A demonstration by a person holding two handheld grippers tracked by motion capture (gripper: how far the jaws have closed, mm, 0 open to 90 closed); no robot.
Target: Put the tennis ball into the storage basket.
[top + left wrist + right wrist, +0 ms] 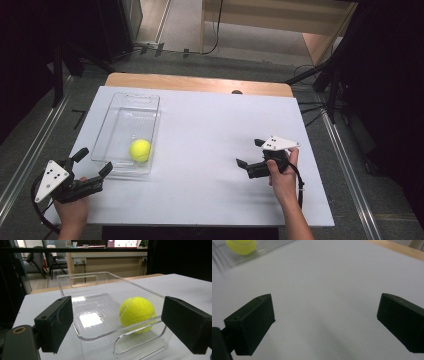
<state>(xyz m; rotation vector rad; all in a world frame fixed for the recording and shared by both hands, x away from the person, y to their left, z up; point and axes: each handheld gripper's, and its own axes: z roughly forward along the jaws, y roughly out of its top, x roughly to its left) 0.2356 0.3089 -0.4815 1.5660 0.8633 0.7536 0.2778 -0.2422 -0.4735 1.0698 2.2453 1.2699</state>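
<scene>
Ball [140, 150] count: one, yellow, sitting in the one clear tray [123, 106] at left of frame. Your left gripper [93, 162] and right gripper [248, 153] both gape wide, holding nothing.

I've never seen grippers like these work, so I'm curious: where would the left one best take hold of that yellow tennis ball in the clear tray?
Probably from above, across the tennis ball's widest middle. The clear tray's walls rise around it, and the near wall with its handle cutout stands between the ball and the open left gripper, so coming in level looks blocked. Being round, it offers no better side.
</scene>
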